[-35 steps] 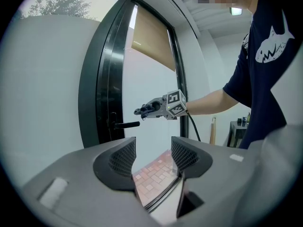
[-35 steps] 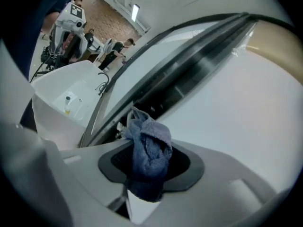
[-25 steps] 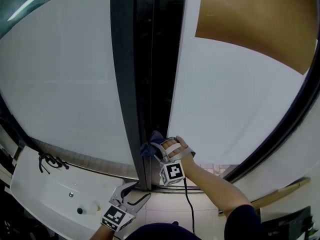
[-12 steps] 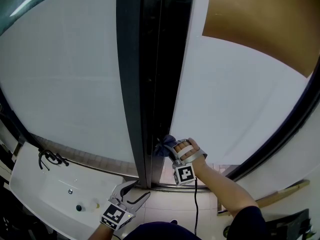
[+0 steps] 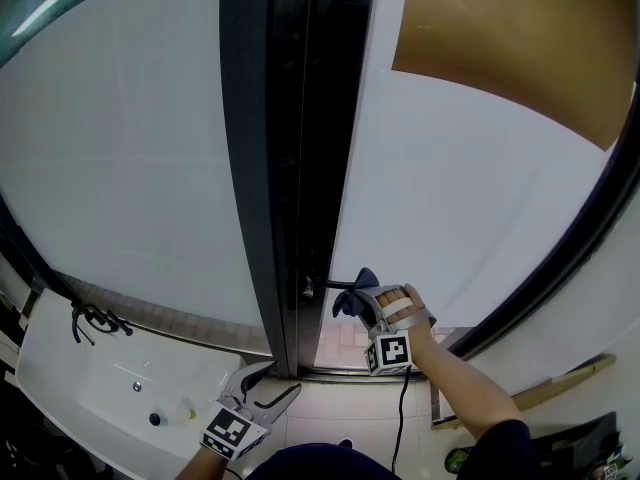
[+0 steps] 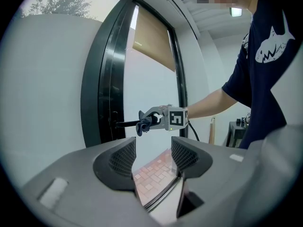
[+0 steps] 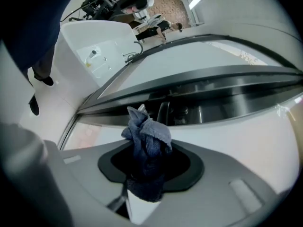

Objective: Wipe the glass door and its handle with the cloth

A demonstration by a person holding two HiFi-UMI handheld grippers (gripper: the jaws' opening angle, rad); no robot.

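Item: right gripper [image 5: 365, 306], my hand around it, jaws closed on a bunched blue cloth [image 7: 146, 141]; the wad stands up out of the jaws and hides their tips. Item: handle [image 5: 326, 286], a dark lever sticking out from the dark stile of the glass door [image 5: 300, 118], low on the door. Position: the cloth sits at the handle's free end, and in the left gripper view it looks to be touching or wrapping the tip, though I cannot tell how firmly. In the right gripper view the lever's mount lies just beyond the cloth. Item: left gripper [image 6: 152, 159], jaws apart with nothing between them but a view of the brick floor, held low by my body and well apart from the door. Progress, by my judgement: the handle is the part in hand, with the cloth at its outer end and the length toward the mount left to cover. The frosted panes show no streaks or wet marks either way, so I cannot say whether they are wiped, and I count them as outstanding.
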